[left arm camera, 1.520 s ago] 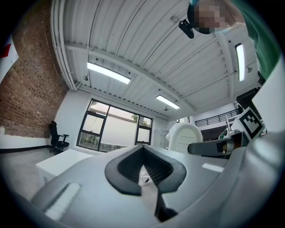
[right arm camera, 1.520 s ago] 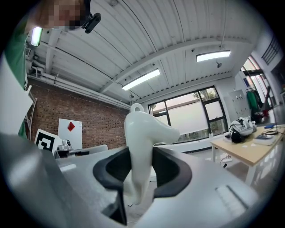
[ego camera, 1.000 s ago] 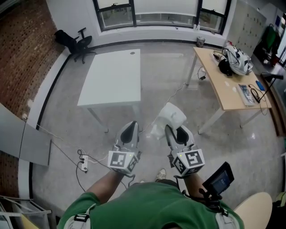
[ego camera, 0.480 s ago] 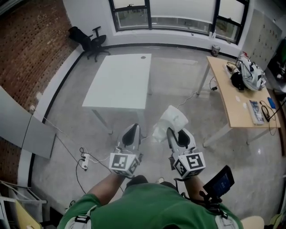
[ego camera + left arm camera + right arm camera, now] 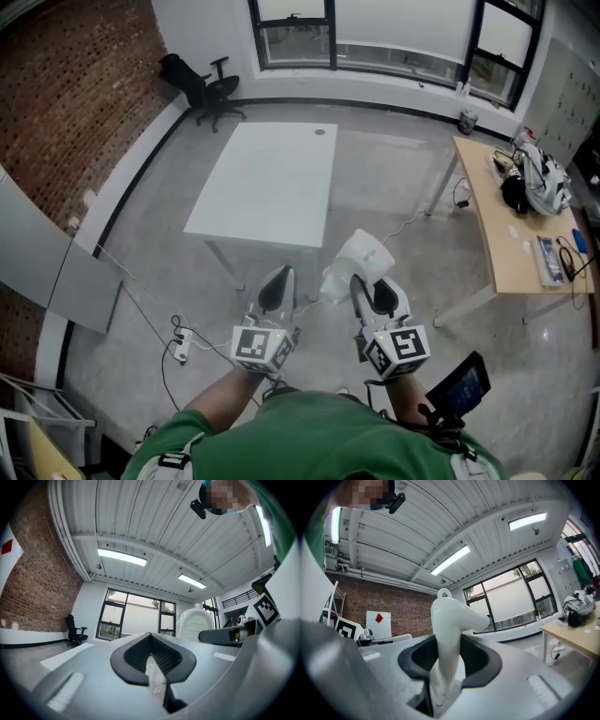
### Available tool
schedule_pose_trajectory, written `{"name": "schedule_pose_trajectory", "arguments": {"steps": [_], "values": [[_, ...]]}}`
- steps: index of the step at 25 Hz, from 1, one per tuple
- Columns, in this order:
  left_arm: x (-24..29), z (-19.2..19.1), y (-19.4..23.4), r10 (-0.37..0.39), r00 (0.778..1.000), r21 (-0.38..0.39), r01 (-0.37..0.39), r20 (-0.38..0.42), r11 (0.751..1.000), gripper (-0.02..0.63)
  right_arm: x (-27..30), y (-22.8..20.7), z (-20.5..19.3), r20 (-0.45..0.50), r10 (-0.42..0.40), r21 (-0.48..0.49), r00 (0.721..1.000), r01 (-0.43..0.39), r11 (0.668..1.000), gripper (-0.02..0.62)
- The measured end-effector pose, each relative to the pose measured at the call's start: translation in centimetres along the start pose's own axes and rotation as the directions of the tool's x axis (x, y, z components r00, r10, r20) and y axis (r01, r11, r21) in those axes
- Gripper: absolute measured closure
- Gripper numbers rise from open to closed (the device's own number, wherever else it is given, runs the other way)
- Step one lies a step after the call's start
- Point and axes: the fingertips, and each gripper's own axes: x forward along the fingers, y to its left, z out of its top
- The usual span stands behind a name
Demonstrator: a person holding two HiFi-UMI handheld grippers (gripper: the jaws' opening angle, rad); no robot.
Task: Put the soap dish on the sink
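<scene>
The white soap dish [image 5: 360, 257] sticks up out of my right gripper [image 5: 371, 280], whose jaws are shut on its lower edge. In the right gripper view the soap dish [image 5: 449, 616] stands between the black pads of the right gripper [image 5: 448, 654], with a small loop at its top. My left gripper [image 5: 276, 284] is held level beside it, shut and holding nothing. In the left gripper view the tips of the left gripper [image 5: 150, 636] meet, and the soap dish [image 5: 194, 623] shows to the right. No sink is in view.
A white table [image 5: 272, 178] stands just ahead on the grey floor. At the right is a wooden desk [image 5: 518, 239] with bags and small items. A black office chair [image 5: 204, 82] sits by the windows. A power strip [image 5: 180, 348] and cable lie at the lower left.
Both grippers have travelled forward across the room, side by side. The white table now lies closer ahead and the wooden desk has slid to the right edge. The grip on the dish is the same.
</scene>
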Motion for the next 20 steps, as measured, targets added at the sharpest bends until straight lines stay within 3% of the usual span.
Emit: {"name": "schedule_pose_trajectory", "arguments": {"steps": [11,20], "values": [[2.7,1.0,10.8,-0.053,0.999,-0.021,0.053,0.014,0.998,0.6,9.4,4.5,-0.9,0.004,-0.059,-0.007,0.998,0.059,0.998,0.462],[2.9,0.2,16.7,-0.09,0.996,-0.054,0.089,-0.004,0.995,0.6,13.9,8.1,-2.5,-0.012,-0.098,-0.013,0.995,0.097,0.995,0.462]]}}
